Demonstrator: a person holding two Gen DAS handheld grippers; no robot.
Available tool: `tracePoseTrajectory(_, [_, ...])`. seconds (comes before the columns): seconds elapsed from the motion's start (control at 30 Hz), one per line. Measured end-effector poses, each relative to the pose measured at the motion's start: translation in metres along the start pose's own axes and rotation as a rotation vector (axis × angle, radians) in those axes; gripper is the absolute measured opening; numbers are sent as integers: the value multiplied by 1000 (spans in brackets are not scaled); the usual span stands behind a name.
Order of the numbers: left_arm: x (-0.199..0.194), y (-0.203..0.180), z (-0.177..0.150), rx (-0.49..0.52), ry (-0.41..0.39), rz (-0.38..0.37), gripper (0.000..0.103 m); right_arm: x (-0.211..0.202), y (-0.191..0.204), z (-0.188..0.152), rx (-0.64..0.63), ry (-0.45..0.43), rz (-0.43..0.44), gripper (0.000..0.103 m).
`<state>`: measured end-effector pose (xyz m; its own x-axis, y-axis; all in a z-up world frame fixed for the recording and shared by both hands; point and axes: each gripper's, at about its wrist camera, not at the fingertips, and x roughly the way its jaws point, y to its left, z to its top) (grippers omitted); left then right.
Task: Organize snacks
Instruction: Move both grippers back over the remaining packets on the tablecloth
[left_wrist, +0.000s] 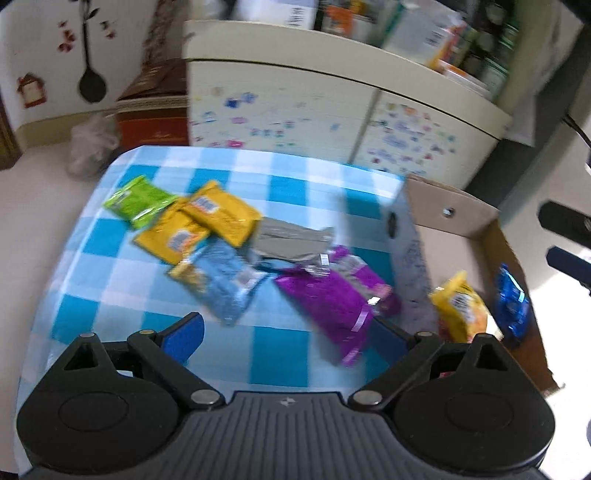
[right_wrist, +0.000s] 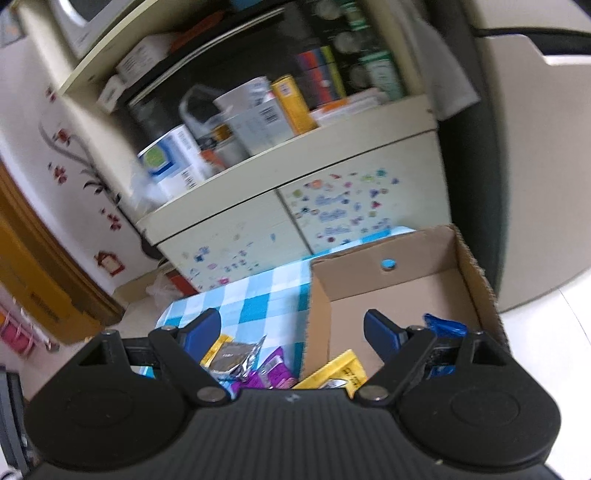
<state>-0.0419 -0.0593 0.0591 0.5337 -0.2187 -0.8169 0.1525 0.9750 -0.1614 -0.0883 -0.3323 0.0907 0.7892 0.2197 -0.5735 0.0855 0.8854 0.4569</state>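
The left gripper (left_wrist: 290, 334) is angled steeply downward, its blue-padded jaws spread wide with nothing clamped between them. The right gripper (right_wrist: 291, 328) is tilted less steeply, its jaws likewise parted and empty.

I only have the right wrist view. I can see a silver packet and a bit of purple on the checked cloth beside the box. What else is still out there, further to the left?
Observer: A green packet lies at the far left end of the pile, outside your picture.
Operator: Is the left gripper already holding one?
Observer: No. It is open with nothing between its fingers, above the cloth, with the purple packet beside its right finger.
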Motion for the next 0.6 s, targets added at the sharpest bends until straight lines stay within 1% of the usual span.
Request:
tracePoseTrajectory(0.2, [7, 30, 2, -58, 10, 20, 98, 13, 21, -9, -111, 24, 29, 85])
tracePoseTrajectory(0.4, [16, 51, 8, -102, 6, 42, 99, 27, 42, -23, -233, 53, 43, 85])
tracePoseTrajectory(0.6, [27, 61, 19, -165, 7, 24, 100, 43, 62, -41, -380, 93, 48, 85])
